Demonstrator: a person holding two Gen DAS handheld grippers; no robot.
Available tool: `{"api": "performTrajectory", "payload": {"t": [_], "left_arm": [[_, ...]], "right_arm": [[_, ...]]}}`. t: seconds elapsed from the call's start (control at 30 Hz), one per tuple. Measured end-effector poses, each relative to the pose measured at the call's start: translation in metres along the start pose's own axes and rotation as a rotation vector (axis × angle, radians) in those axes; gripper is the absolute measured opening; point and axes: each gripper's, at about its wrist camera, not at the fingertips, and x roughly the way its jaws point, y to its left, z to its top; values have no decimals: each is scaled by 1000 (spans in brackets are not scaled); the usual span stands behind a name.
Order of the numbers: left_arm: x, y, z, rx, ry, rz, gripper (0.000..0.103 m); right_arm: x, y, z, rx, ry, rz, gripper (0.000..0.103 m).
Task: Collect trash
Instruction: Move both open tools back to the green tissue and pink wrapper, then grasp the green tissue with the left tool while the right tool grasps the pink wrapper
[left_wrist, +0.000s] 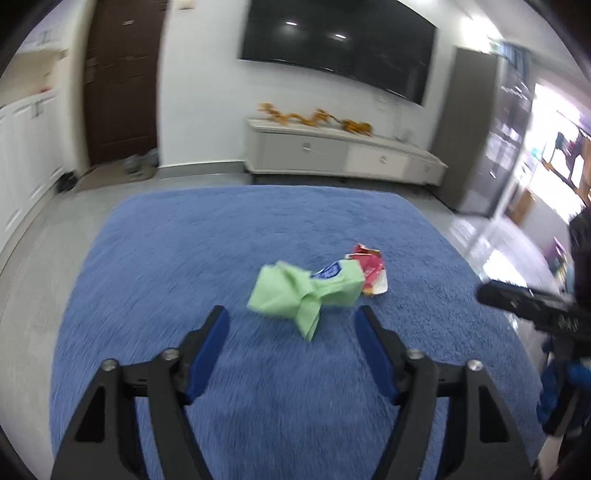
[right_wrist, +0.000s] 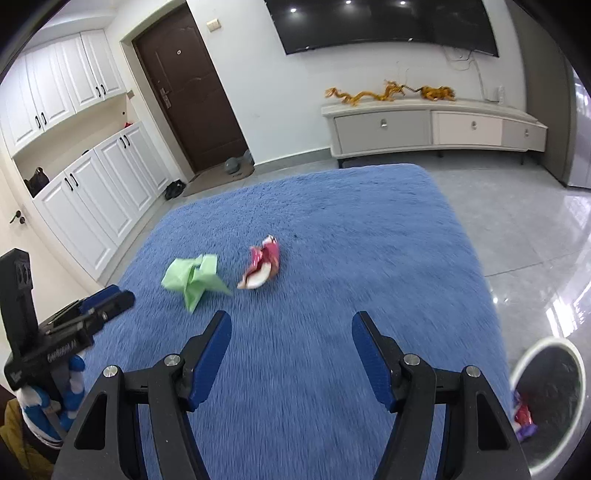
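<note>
Along the bottom of the left wrist view, the left gripper holds its blue-padded jaws spread wide with nothing between them, aimed down at the blue rug. Just beyond its tips, centre frame, lies the crumpled green wrapper, and touching its far side the red wrapper. At the bottom of the right wrist view, the right gripper is likewise apart and empty, with the red wrapper further up, centre-left. Low at that view's right edge stands the white-rimmed bin beside the rug, with some trash already inside. Judging by this, the approach is in hand: next, the left jaws must drop around the green wrapper, press into the pile, and close.
</note>
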Motion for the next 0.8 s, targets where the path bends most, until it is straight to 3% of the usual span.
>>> {"api": "performTrajectory", "payload": {"t": [0.17, 0.3, 0.53, 0.63, 0.8], "left_arm": [[46, -4, 14, 143, 66, -36, 74], [70, -6, 14, 219, 99, -19, 74], [92, 0, 15, 225, 141, -50, 74], [99, 4, 15, 200, 176, -50, 73], [99, 13, 15, 152, 175, -58, 59]], "right_arm": [[41, -6, 22, 18, 42, 43, 66], [70, -4, 32, 2, 84, 67, 66], [107, 1, 40, -12, 131, 106, 65], [116, 1, 40, -13, 143, 115, 52], [115, -2, 39, -18, 133, 130, 33]]}}
